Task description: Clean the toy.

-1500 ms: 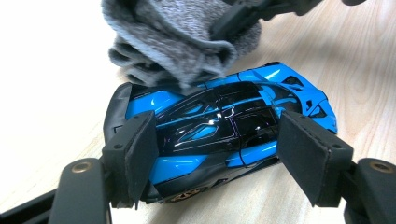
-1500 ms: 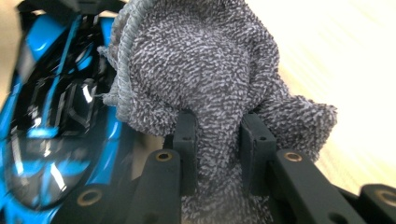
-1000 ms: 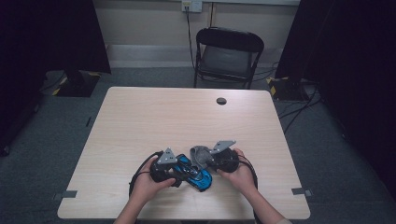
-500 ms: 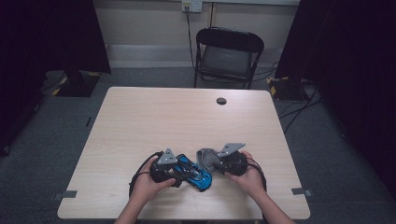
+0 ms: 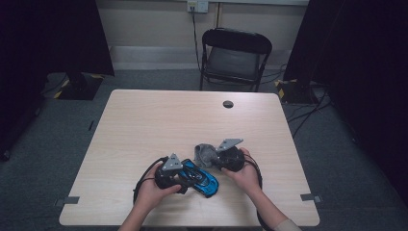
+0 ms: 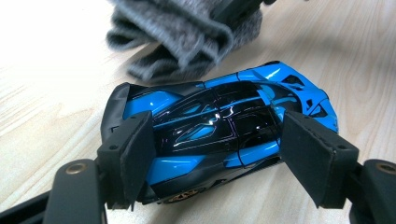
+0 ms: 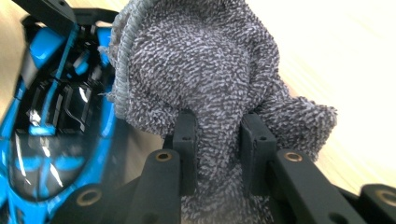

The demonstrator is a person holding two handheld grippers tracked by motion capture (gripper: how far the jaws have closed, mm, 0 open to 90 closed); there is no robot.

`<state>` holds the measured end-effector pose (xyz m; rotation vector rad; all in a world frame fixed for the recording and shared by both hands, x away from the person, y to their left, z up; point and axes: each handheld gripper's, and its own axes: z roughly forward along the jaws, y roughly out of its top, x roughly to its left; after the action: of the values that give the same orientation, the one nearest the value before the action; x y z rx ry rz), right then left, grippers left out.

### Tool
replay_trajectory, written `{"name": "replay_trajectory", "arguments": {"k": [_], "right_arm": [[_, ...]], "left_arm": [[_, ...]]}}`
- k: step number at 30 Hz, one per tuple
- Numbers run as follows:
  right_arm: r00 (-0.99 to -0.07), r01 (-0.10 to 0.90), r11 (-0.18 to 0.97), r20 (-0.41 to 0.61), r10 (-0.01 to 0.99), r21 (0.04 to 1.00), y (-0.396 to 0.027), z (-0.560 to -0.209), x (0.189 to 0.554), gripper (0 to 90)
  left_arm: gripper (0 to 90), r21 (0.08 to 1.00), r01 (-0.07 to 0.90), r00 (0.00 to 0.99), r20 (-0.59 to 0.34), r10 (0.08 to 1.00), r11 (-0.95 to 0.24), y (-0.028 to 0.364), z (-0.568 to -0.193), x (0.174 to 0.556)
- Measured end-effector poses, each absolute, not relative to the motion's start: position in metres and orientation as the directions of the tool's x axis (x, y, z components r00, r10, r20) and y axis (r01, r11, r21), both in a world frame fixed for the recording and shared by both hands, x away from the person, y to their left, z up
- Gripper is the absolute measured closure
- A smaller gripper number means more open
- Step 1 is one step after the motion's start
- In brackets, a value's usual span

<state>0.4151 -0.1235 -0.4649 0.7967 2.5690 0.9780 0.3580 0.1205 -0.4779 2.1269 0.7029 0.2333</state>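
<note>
At the near edge of a pale wood-grain worktop (image 5: 144,125), a person's two hands work side by side. The left claw (image 6: 219,149) straddles a glossy blue-and-black toy car (image 6: 219,126) lying on the worktop; its left pad touches the car's flank, while the right pad stands just clear of the other side, so the jaws are released rather than clamped, and they have just been easing wider with the car between them. In the high view the car (image 5: 202,177) lies aslant just beside the left claw (image 5: 185,175), its nose toward the person's right.

Just beyond the car, the right claw (image 7: 217,140) is clenched on a bunched grey terry cloth (image 7: 205,70), its two black pads pinching a fold of looped, nubby fabric. The cloth hangs just beside the car's shiny roof and stands between the right claw's camera and much of the car. From above, the cloth (image 5: 206,155) sits at the tip of the right claw (image 5: 216,156), near the car's far side.

Farther up the worktop, well apart from the hands, a small dark round grommet (image 5: 228,104) sits near the far edge. Behind the worktop stands a black folding chair (image 5: 235,57) on grey carpet, with a wall socket (image 5: 197,6) and a cable above it. Dark curtains (image 5: 57,33) flank the room on both sides.
</note>
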Motion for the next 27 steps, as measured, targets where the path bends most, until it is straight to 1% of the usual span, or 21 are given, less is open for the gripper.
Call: {"name": "replay_trajectory", "arguments": {"k": [7, 17, 27], "right_arm": [[-0.837, 0.366, 0.644, -0.065, 0.544, 0.672, -0.120, -0.468, 0.406, 71.9], [-0.855, 0.345, 0.666, -0.071, 0.513, 0.661, -0.136, -0.466, 0.390, 71.9], [-0.863, 0.340, 0.655, -0.054, 0.503, 0.675, -0.155, -0.467, 0.377, 71.8]], "left_arm": [[26.4, 0.793, 0.395, 0.824, -0.083, 0.560, -0.464, 0.122, -0.479, 0.357], [27.2, 0.789, 0.399, 0.821, -0.081, 0.565, -0.467, 0.121, -0.478, 0.358], [27.2, 0.789, 0.396, 0.823, -0.079, 0.563, -0.469, 0.120, -0.478, 0.357]]}}
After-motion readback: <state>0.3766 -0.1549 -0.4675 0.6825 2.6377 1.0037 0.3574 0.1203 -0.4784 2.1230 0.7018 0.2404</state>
